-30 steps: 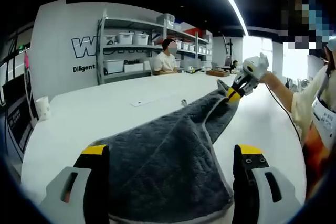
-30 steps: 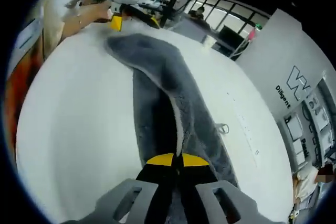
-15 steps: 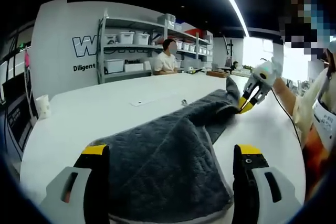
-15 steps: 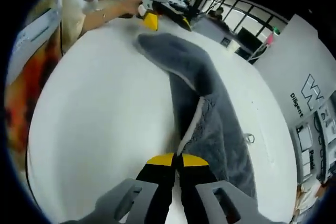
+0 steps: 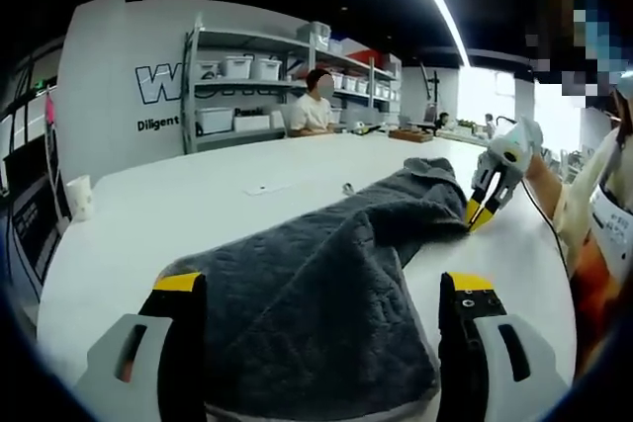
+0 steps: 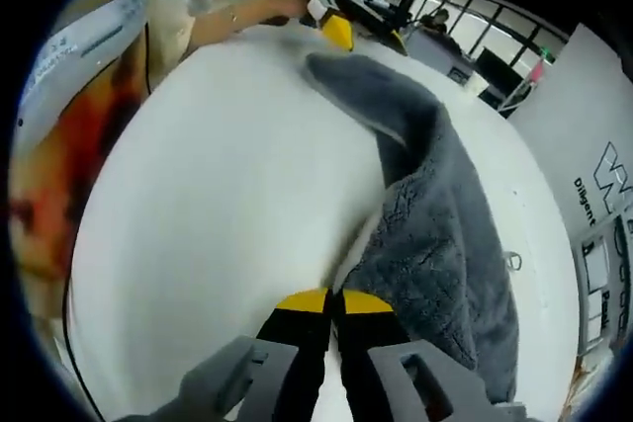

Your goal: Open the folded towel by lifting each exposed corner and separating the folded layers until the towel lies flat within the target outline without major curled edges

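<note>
Lying between left fingers (image 5: pixel 183 343): towel (image 5: pixel 326 294).

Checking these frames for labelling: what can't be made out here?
- Target outline: none distinguishable on the white table in either view.
- Towel near edge: left gripper view, cut off by the bottom edge.
- Right hand-held gripper pinch: right gripper view, jaws together at the towel edge; cloth between them unclear.

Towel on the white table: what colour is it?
Dark grey towel, plain and fluffy, with no pattern; clearest in the left gripper view.
</note>
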A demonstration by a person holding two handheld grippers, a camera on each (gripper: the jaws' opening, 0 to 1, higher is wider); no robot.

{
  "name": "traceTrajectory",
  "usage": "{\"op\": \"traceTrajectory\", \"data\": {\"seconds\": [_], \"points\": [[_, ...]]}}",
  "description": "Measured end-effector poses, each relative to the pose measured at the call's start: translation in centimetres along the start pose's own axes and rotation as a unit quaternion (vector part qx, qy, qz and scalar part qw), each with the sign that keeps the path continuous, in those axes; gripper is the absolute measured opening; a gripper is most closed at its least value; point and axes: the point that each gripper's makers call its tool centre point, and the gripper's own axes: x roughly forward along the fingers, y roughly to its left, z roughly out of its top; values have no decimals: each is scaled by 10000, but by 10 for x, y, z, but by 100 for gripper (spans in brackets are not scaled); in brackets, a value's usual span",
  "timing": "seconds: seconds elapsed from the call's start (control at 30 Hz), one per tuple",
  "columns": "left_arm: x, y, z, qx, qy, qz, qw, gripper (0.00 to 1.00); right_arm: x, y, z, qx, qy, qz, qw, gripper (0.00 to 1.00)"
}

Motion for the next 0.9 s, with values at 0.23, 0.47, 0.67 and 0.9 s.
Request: {"op": "traceTrajectory", "data": {"seconds": [0.23,0.47,0.67,0.9], "points": [[1,-2,1,-22,-39,-44,10000,96,0,-3,-1,334,-194,-8,9993,0],[0,-5,4,-27,-96,-78,9999,96,-13,-10,9,741,-749,-105,9944,0],[-1,-19,7,158,-132,-162,9997,98,-39,-13,28,1184,-1660,-115,9789,25],[-11,-31,6,44,-198,21,9998,96,-59,-21,28,1563,-2102,-464,9640,46]]}}
